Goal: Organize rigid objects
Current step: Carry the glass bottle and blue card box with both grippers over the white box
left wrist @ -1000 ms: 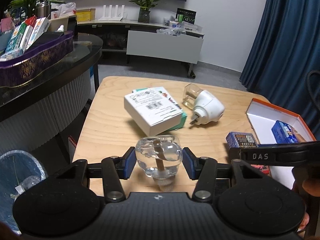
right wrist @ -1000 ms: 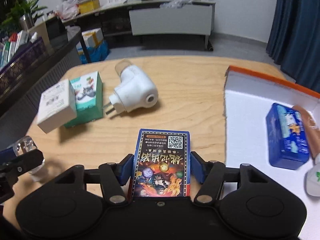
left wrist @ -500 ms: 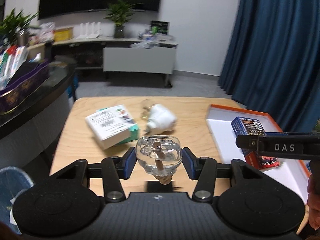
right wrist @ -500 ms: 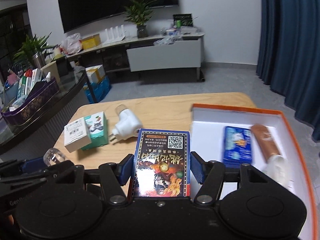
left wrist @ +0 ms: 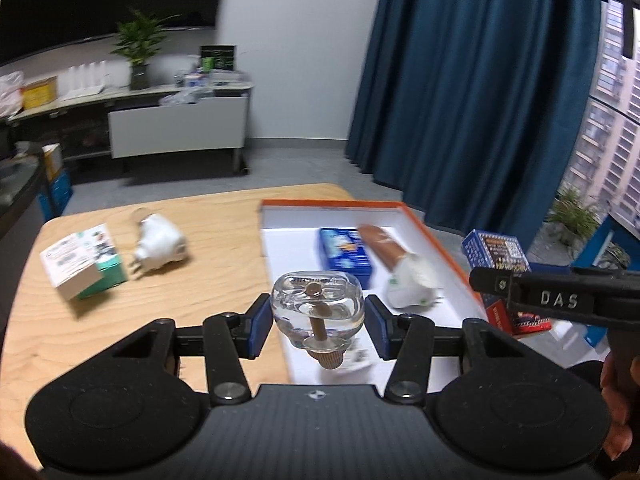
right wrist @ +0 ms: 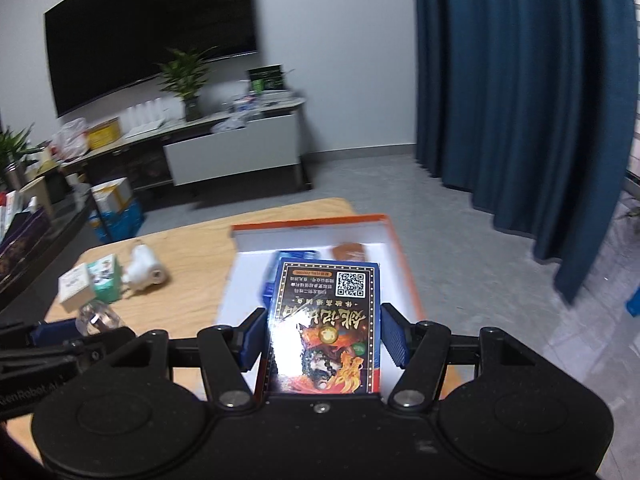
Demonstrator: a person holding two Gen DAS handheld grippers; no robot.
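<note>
Rounded clear glass bottle (left wrist: 318, 312) in left tool (left wrist: 318, 326), glossy printed rectangular box (right wrist: 325, 328) in right tool (right wrist: 324, 334)

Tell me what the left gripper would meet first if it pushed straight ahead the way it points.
Probably the white-capped tube in the orange-rimmed tray, just ahead of the left gripper and its clear glass bottle; depth is uncertain.

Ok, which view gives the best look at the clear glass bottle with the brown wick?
The left wrist view: the clear glass bottle with the brown wick sits centred and close between the left tool, above the orange-rimmed white tray. The right wrist view shows only a small, blurred part of it at its left edge.
</note>
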